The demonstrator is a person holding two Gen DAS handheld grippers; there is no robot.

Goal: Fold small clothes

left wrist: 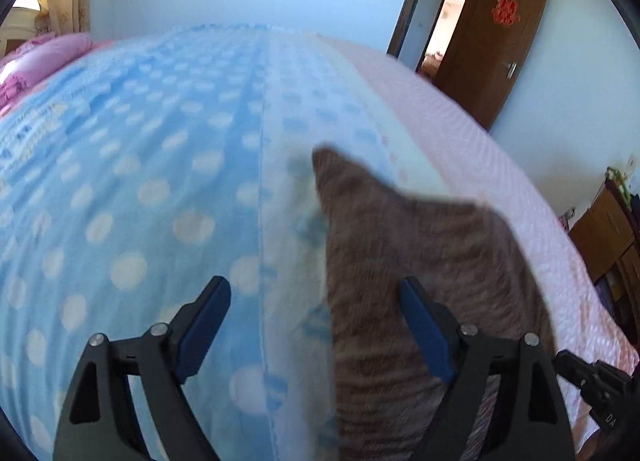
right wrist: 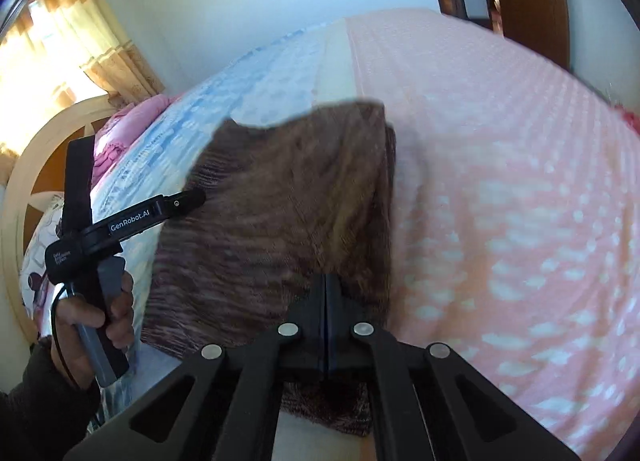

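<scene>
A brown ribbed knit garment [right wrist: 280, 221] lies across the seam between the blue and the pink bedding. My right gripper [right wrist: 326, 281] is shut on its near edge, and the cloth bunches up at the jaws. In the left wrist view the same garment [left wrist: 400, 229] shows as a blurred pointed flap at the right. My left gripper [left wrist: 314, 289] is open wide. Its right finger [left wrist: 424, 325] is over the cloth, its left finger [left wrist: 204, 321] is over the blue blanket, and neither pad presses on anything. From the right wrist view, a hand [right wrist: 92, 313] holds the left gripper [right wrist: 139, 169] beside the garment's left edge.
A blue blanket with white dots [left wrist: 140, 181] covers the bed's left part and a pink dotted cover [right wrist: 500, 201] its right part. Pink pillows [left wrist: 40, 61] lie at the head. A brown door [left wrist: 492, 49] stands open beyond the bed, and wooden drawers [left wrist: 608, 233] stand at the right.
</scene>
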